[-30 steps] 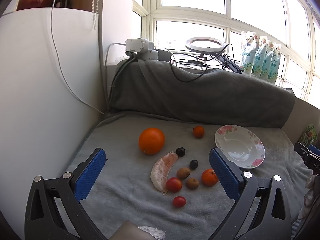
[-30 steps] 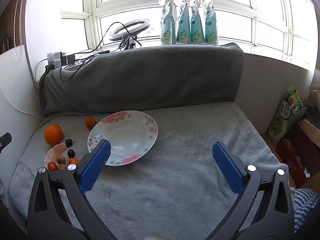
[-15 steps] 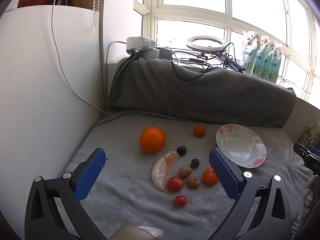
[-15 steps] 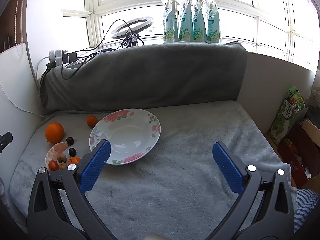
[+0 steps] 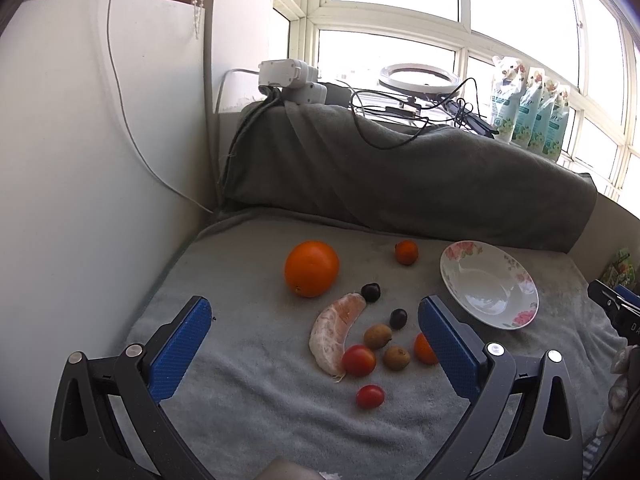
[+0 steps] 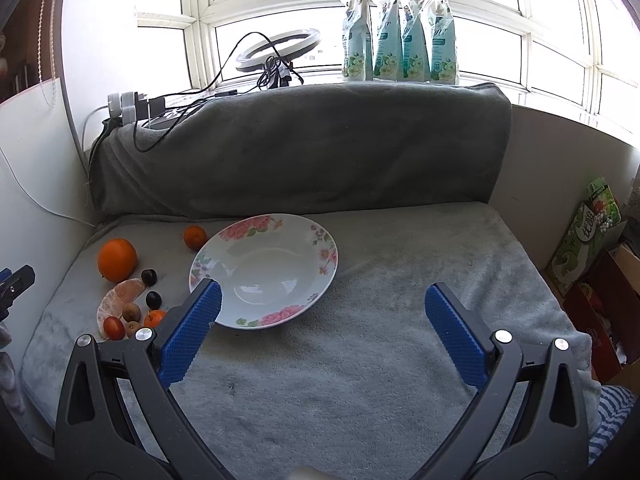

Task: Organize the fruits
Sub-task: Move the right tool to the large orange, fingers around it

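We see a surface covered by a grey fleece blanket (image 6: 360, 360). Lying on it: floral plate (image 6: 276, 316), empty, near centre. To its left sits the fruit cluster: large orange (image 5: 311, 268), small mandarin (image 5: 406, 252) just beside the plate rim, peeled citrus segment (image 5: 336, 330), two dark grapes (image 5: 371, 292), two brown longans (image 5: 377, 336), two cherry tomatoes (image 5: 359, 360), another small orange fruit (image 5: 422, 348). Right half bare.

- A small orange (image 5: 423, 349) sits half hidden behind the left gripper's right finger (image 5: 448, 348).
- The plate (image 6: 280, 236) has its near-left rim covered by the right gripper's left finger (image 6: 192, 332).
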